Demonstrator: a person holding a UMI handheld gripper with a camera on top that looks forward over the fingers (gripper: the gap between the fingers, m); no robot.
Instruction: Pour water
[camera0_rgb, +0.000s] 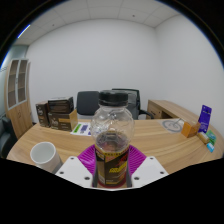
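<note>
The gripper (112, 168) is clamping the clear glass jar (112, 140) upright above the tabletop (160, 140), keeping it level for pouring toward the white mug (44, 155).

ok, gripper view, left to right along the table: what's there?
White mug → clear jar with black lid, standing between the fingers → purple box at the far right. The boxes behind overlap, so I left them out.
</note>
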